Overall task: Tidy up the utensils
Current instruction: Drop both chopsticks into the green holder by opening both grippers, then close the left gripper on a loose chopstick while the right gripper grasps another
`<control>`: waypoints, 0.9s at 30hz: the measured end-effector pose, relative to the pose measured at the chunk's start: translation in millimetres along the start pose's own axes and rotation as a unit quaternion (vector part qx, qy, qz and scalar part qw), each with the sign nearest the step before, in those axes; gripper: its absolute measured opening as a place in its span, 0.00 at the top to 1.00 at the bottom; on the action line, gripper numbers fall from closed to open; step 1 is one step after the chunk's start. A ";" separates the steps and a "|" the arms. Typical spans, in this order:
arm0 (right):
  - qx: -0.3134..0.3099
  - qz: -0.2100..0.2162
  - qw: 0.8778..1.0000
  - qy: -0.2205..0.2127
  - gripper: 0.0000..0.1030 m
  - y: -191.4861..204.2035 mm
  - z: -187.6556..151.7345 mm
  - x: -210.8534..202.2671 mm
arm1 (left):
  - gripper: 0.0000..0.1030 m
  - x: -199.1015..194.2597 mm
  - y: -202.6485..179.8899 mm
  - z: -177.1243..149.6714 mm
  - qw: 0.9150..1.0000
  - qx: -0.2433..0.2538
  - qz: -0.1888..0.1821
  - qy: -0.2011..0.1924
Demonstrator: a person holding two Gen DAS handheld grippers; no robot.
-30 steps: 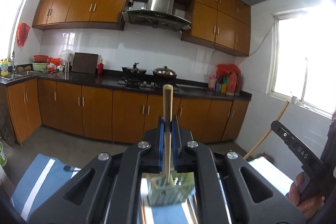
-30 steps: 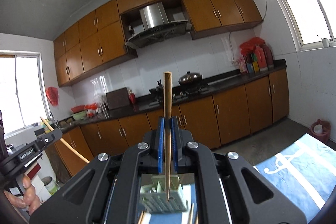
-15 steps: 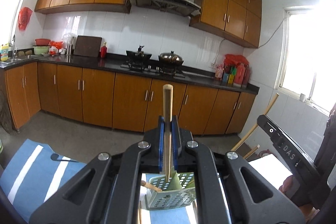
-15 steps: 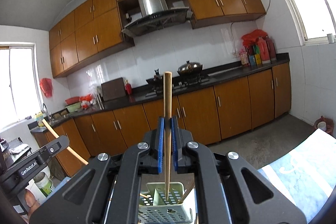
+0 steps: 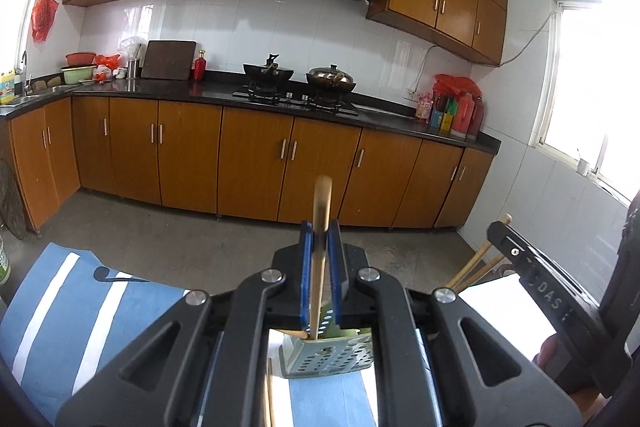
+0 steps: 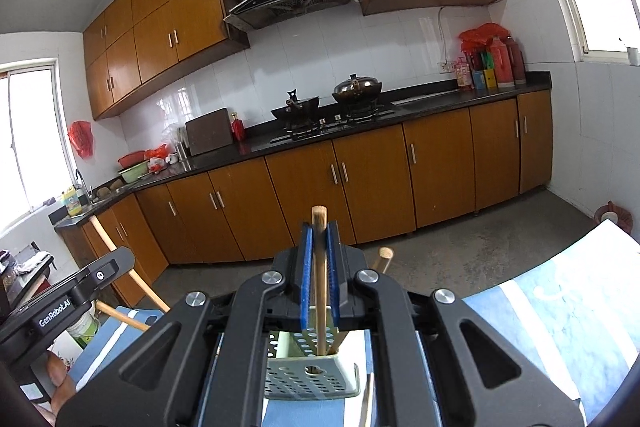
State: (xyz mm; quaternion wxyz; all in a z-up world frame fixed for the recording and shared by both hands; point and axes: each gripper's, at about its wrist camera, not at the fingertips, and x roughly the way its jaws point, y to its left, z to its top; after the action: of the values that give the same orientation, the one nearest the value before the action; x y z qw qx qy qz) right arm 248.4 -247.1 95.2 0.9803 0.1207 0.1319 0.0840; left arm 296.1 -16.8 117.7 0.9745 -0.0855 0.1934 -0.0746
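A pale green perforated utensil basket (image 5: 332,359) stands just below my left gripper (image 5: 320,231). A wooden chopstick (image 5: 321,203) stands between the blue pads with its tip in the basket. The jaws are opening; the stick looks blurred and leans left, with a slim gap at the right pad. My right gripper (image 6: 320,231) is shut on a second chopstick (image 6: 319,291), whose tip also reaches into the basket (image 6: 312,379). Another chopstick (image 6: 382,257) leans in the basket. Each view shows the other gripper at its side edge.
The basket sits on a blue cloth with white stripes (image 5: 60,307). A white sheet (image 5: 492,291) lies to the right. A hand (image 6: 56,379) holds the left gripper. Brown kitchen cabinets (image 5: 256,163) and a grey floor lie beyond the table edge.
Both grippers came down toward the basket, and both chopstick tips went into it. The left chopstick, straight and sharp before, now leans and blurs between the pads.
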 end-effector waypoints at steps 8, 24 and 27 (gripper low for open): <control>-0.006 -0.014 1.000 -0.012 0.90 -13.1 5.2 -42.5 | 0.80 -34.9 1.6 6.5 1.000 -0.002 0.008 -0.025; 0.008 -0.078 0.984 0.159 0.68 -64.7 -114.0 -54.9 | 0.68 -104.9 52.8 -86.2 0.997 0.011 0.068 0.035; 0.008 -0.065 0.974 0.217 0.69 -59.4 -145.2 -36.3 | 0.68 -94.5 72.4 -115.6 0.993 -0.001 0.083 0.079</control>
State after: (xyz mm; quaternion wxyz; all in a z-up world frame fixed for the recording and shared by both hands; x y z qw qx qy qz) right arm 181.3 -280.0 -47.4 0.9306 0.0981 0.3499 0.0435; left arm 172.8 54.6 32.7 0.9589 -0.0641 0.2764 0.0004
